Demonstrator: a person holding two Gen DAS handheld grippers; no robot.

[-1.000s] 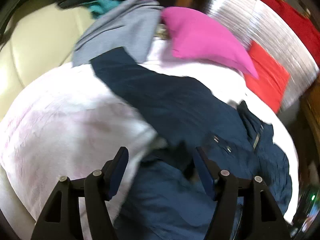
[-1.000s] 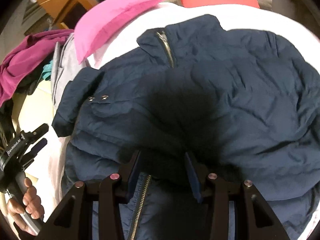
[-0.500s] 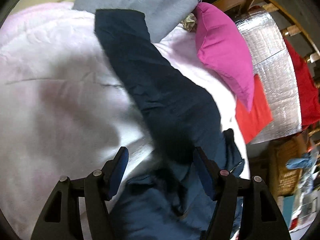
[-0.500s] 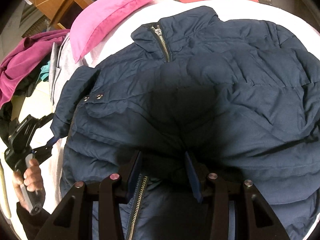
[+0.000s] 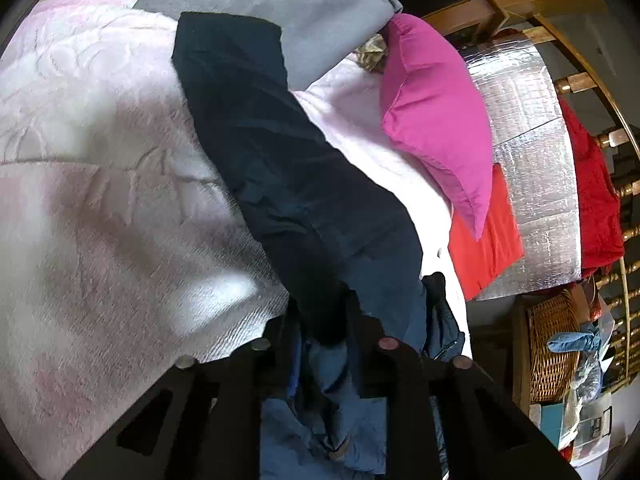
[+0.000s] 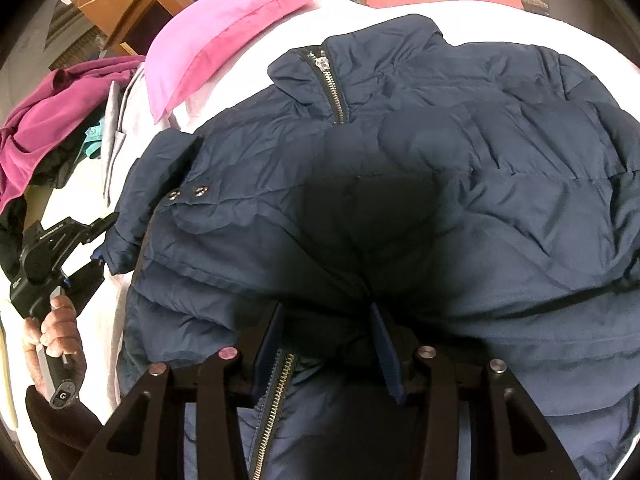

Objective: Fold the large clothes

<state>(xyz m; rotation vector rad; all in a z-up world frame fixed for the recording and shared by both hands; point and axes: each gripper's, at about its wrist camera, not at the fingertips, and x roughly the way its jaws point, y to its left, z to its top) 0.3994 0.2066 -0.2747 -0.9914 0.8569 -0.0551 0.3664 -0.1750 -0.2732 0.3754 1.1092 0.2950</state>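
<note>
Pale quilted bedspread [image 5: 100, 200], pink pillow [image 5: 436, 128], wicker basket [image 5: 554, 344] (beside the bed), wooden furniture [image 6: 132, 4].

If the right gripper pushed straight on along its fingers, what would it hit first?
The navy jacket: the right gripper already sits on its quilted front, so it would likely just press deeper into that fabric, with the bed underneath.

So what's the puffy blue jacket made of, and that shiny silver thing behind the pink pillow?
The navy jacket looks like smooth nylon-type shell over soft padding: stitched puffy rows, slight sheen, metal zipper. The silver sheet looks like quilted foil, maybe insulation: mirror glare, grid dimples. The pink pillow seems matte woven cotton.
</note>
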